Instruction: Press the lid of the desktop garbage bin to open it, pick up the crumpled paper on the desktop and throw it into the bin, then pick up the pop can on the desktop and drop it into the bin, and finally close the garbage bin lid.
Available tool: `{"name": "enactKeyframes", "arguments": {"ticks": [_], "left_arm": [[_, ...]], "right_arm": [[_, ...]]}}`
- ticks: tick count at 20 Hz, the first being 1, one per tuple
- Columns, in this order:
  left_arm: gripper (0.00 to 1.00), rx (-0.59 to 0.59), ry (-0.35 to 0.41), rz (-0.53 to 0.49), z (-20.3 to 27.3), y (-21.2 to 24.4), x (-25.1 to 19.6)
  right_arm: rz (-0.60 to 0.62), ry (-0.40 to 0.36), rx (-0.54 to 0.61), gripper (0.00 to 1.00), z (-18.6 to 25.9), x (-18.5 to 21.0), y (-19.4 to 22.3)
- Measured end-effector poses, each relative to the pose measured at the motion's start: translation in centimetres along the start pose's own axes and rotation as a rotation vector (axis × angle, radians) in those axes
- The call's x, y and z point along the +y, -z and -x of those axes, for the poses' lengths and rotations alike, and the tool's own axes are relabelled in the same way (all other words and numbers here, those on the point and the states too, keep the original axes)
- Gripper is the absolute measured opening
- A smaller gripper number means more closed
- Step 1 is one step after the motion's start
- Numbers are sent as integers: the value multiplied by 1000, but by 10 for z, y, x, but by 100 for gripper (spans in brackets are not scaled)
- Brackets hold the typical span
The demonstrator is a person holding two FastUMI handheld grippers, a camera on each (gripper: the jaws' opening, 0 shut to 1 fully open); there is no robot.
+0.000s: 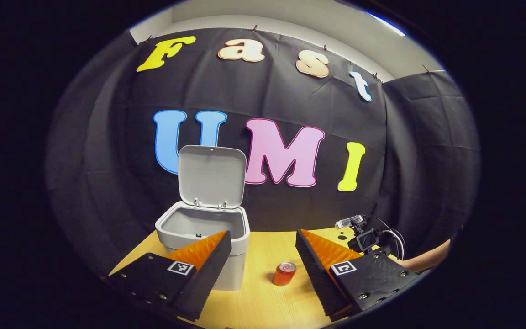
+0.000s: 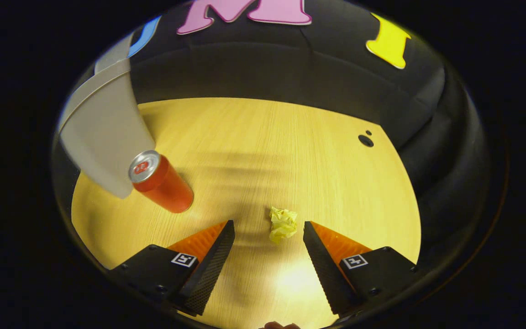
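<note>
The grey desktop bin (image 1: 202, 228) stands on the wooden table with its lid (image 1: 212, 176) swung up and back; its side wall (image 2: 103, 137) is also at the left of the right gripper view. A red pop can (image 1: 284, 273) stands upright to the right of the bin, seen too as the can (image 2: 161, 182). A crumpled yellow paper (image 2: 283, 224) lies on the table just ahead of my right gripper (image 2: 268, 230), between its spread fingers and untouched. My left gripper (image 1: 263, 240) is open above the table, its left finger (image 1: 203, 250) in front of the bin.
The wooden table (image 2: 263, 146) ends at the black cloth wall behind. Two small dark holes (image 2: 365, 139) mark its far right part. The other gripper (image 1: 367, 240) with cables and a person's forearm (image 1: 427, 259) show at the right of the left gripper view.
</note>
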State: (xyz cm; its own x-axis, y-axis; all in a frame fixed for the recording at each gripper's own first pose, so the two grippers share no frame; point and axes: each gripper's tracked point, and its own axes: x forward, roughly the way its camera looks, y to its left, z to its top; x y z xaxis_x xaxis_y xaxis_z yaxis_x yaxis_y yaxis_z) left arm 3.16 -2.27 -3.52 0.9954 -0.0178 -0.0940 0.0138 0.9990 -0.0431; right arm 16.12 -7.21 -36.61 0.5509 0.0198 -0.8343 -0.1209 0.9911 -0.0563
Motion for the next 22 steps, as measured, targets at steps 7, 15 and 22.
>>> {"name": "enactKeyframes", "arguments": {"ticks": [7, 15, 22], "left_arm": [[93, 83, -71, 22, 7, 22, 11], [93, 129, -107, 81, 3, 34, 13], [93, 123, -94, 106, 1, 35, 5]], "right_arm": [[20, 9, 100, 99, -41, -14, 17], [-52, -54, 137, 96, -53, -6, 19], [-36, -81, 125, 55, -49, -17, 15]]}}
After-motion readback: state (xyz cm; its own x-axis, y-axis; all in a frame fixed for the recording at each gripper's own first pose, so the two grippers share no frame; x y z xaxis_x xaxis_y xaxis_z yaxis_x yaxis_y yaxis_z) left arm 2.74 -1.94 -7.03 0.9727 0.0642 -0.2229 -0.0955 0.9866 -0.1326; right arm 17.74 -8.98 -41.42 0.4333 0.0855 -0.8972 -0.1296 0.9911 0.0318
